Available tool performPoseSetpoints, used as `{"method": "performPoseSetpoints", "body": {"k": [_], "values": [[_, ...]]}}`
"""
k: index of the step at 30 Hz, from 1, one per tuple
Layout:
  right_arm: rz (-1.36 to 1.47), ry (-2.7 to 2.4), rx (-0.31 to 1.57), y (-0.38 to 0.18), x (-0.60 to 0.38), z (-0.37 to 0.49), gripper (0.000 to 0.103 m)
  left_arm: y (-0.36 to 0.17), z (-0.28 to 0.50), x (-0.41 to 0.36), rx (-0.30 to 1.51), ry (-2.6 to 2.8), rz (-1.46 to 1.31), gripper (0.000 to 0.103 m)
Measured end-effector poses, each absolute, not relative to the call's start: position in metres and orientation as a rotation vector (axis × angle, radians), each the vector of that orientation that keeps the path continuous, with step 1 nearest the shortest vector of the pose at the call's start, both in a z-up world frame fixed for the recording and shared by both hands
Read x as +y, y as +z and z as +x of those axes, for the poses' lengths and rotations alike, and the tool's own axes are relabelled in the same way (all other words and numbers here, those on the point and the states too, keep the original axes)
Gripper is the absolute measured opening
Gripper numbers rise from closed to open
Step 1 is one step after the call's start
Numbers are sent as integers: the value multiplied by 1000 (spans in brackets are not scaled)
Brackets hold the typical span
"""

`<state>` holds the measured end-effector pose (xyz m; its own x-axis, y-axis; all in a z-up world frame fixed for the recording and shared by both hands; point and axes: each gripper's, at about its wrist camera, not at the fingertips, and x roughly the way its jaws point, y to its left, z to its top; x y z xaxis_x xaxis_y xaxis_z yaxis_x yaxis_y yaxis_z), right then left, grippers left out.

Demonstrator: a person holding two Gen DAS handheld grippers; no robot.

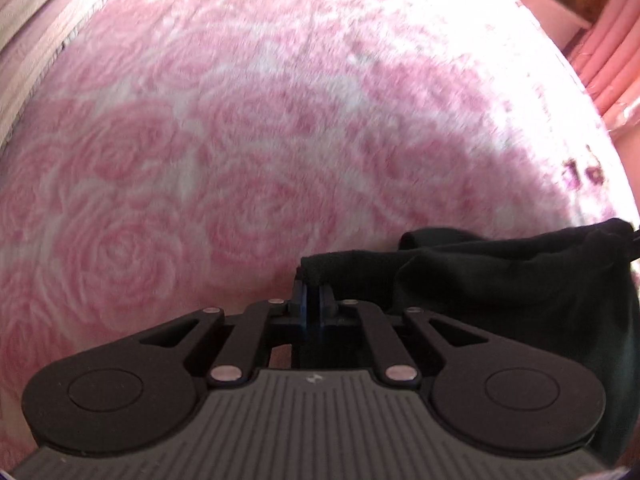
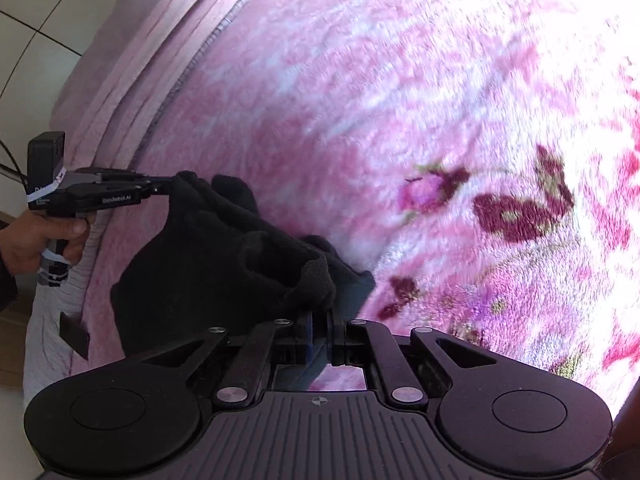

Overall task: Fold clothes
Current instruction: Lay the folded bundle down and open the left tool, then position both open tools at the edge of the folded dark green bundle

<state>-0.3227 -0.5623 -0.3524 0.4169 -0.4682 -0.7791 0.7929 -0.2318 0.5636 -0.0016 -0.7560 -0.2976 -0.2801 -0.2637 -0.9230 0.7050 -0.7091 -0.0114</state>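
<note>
Matte black right gripper (image 2: 319, 326) with ribbed grey base, round side discs, silver rivets, blue finger pads, matching left gripper (image 1: 313, 294), white lettering, thin cable, boxy camera block (image 2: 46, 156)

Black garment (image 1: 520, 280) cut off right; blanket (image 1: 240, 140) pattern motion-blurred.

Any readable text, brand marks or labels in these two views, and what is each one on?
"OmniRobot.AI": white print, small and hard to read, on the side of the left gripper, seen from the right wrist view.
White band on the black camera block: printing too blurred to read.
Small white logos on both gripper bodies: symbols only, no letters.
</note>
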Motion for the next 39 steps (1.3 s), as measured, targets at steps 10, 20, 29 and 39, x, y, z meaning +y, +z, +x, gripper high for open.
{"method": "performPoseSetpoints", "body": {"k": [10, 20, 29, 39], "values": [[1110, -1339, 453, -303, -549, -315, 5, -259, 30, -731, 581, -2004, 1241, 21], [933, -1055, 580, -329, -587, -248, 6, -301, -43, -686, 602, -2208, 1318, 22], [986, -1138, 589, -347, -590, -288, 5, -317, -51, -713, 514, -2126, 1327, 36], [1016, -1134, 678, -316, -564, -283, 6, -290, -32, -707, 463, -2015, 1316, 38]]}}
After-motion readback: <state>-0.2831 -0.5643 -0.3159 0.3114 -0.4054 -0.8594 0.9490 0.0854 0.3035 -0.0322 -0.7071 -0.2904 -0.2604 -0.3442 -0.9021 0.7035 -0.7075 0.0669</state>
